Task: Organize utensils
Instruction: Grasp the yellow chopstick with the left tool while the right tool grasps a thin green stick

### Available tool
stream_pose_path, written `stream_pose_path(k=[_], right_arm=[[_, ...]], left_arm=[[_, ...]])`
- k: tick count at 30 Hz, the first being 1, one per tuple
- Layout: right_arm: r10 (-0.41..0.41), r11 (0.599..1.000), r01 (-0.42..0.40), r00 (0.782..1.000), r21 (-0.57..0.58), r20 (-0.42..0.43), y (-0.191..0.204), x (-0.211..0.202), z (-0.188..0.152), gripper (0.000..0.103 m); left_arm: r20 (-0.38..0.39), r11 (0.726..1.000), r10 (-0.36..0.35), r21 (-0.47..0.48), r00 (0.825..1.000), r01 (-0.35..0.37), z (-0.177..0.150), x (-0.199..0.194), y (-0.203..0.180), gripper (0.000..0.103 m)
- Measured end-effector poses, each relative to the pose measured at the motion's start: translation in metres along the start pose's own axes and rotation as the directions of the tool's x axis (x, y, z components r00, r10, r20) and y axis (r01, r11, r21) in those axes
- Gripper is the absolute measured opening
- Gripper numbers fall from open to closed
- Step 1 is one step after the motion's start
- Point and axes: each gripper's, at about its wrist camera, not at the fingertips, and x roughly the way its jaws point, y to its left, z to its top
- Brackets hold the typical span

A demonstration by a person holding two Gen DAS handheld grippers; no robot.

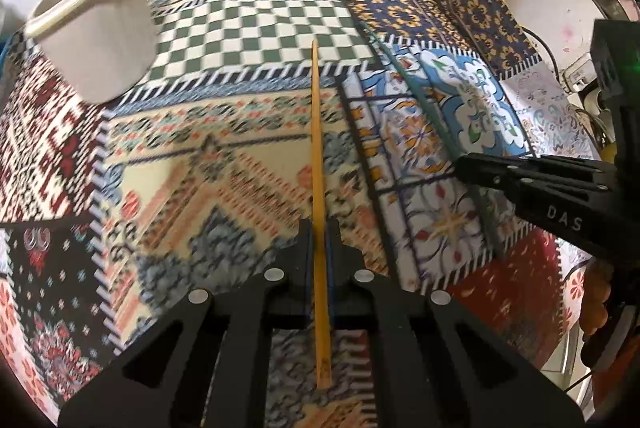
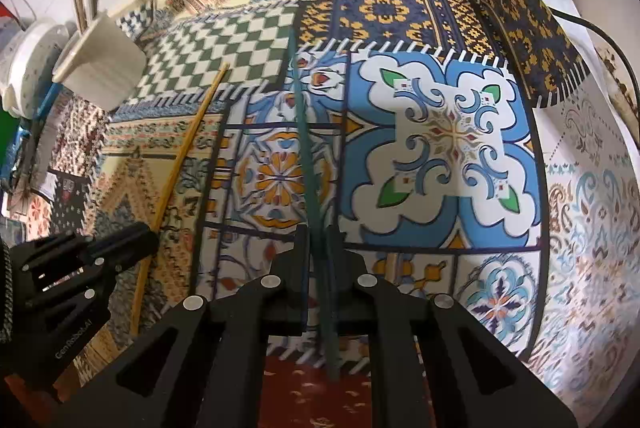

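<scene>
Left gripper (image 1: 319, 228) clamped on yellow chopstick (image 1: 316, 132), right gripper (image 2: 319, 234) clamped on green chopstick (image 2: 304, 132). Both over patterned cloth (image 2: 452, 132); white cup (image 1: 96, 40) far left.

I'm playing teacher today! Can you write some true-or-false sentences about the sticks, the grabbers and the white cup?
1. The left gripper is shut on the yellow chopstick. True.
2. The right gripper is holding nothing. False: it is shut on the green chopstick.
3. The white cup already has sticks in it. True.
4. The tablecloth is plain white. False: it has many colourful patterns.
</scene>
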Motion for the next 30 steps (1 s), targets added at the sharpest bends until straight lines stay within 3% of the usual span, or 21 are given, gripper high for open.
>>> stream_pose_path(k=[10, 14, 17, 24, 30], right_arm=[[0.022, 0.998, -0.022, 1.0, -0.06, -0.008, 0.006, 0.017, 0.052, 0.007], [0.069, 0.996, -0.069, 0.998, -0.048, -0.007, 0.006, 0.022, 0.057, 0.007], [0.109, 0.994, -0.109, 0.994, 0.027, -0.006, -0.006, 0.02, 0.058, 0.006], [0.102, 0.991, -0.107, 0.993, 0.075, 0.062, -0.031, -0.009, 0.047, 0.006], [0.103, 0.988, -0.113, 0.99, 0.103, 0.1, -0.046, -0.023, 0.043, 0.006]], left_arm=[[-0.026, 1.0, -0.025, 0.007, 0.999, 0.025, 0.021, 0.012, -0.007, 0.004], [-0.038, 0.999, -0.039, 0.012, 0.999, 0.04, 0.028, 0.016, -0.008, 0.004], [-0.05, 0.999, -0.049, 0.017, 0.998, 0.05, 0.037, 0.021, -0.012, 0.004], [-0.093, 0.996, -0.069, 0.054, 0.993, 0.074, 0.064, 0.035, -0.027, 0.005], [-0.118, 0.994, -0.069, 0.073, 0.991, 0.078, 0.09, 0.046, -0.036, 0.014]])
